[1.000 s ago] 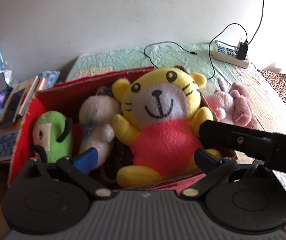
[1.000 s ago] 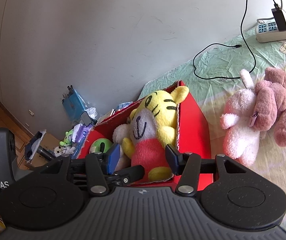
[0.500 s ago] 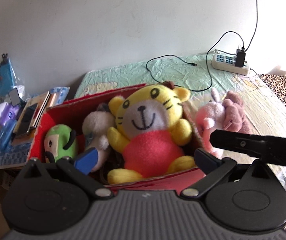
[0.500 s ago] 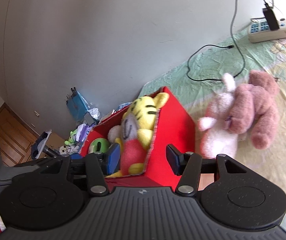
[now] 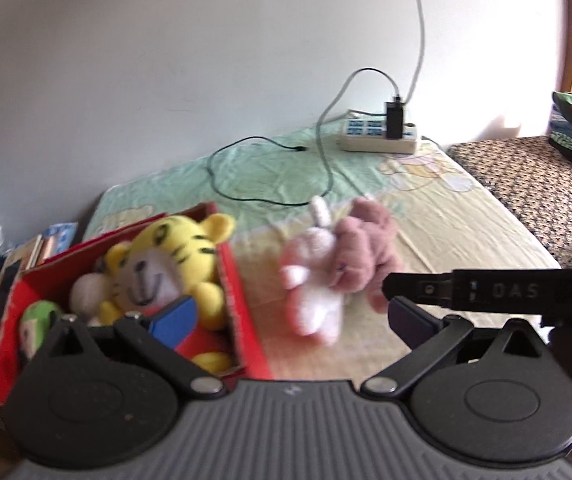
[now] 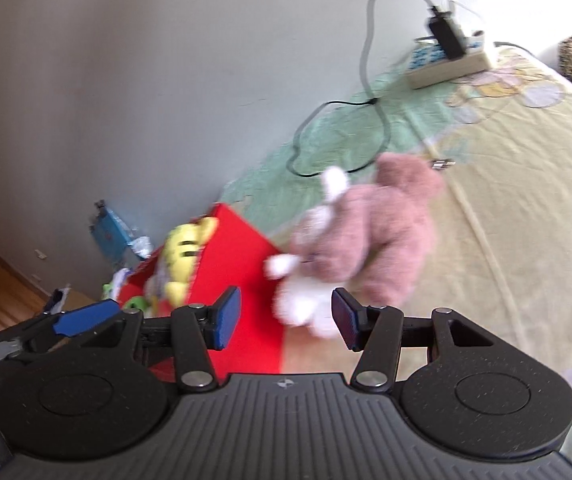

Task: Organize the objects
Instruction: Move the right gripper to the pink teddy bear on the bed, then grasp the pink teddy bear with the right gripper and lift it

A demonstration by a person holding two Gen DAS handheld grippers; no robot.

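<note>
While the red box point(image 5: 242, 316) at the bed's left edge already holds a yellow tiger plush point(image 5: 170, 256), a white plush point(image 5: 86, 292) and a green plush point(image 5: 36, 320), two toys are not yet in: a white bunny plush point(image 5: 313, 276) and a pink bear plush point(image 5: 361, 248), lying pressed against each other on the bed sheet point(image 5: 465, 240) just right of the box. Likely next pick, judging by how both tools aim there.

Right gripper point(image 6: 286, 318): jaws spread, nothing between the pads, the bunny's lower body framed in the gap beyond them but not touched. Left gripper point(image 5: 289, 312): also spread and empty, blue pad over the tiger, other pad near the bear. The right tool's black body crosses the left view's right side, so the two crowd each other.

In the way: box wall sits right beside the bunny; bear leans on the bunny, so grabbing one may drag both. Power strip point(image 5: 379, 140) with charger and a black cable point(image 5: 270, 196) lie farther back, clear of the toys. Clutter of books beside the box, off the bed. Frames are blurred.
</note>
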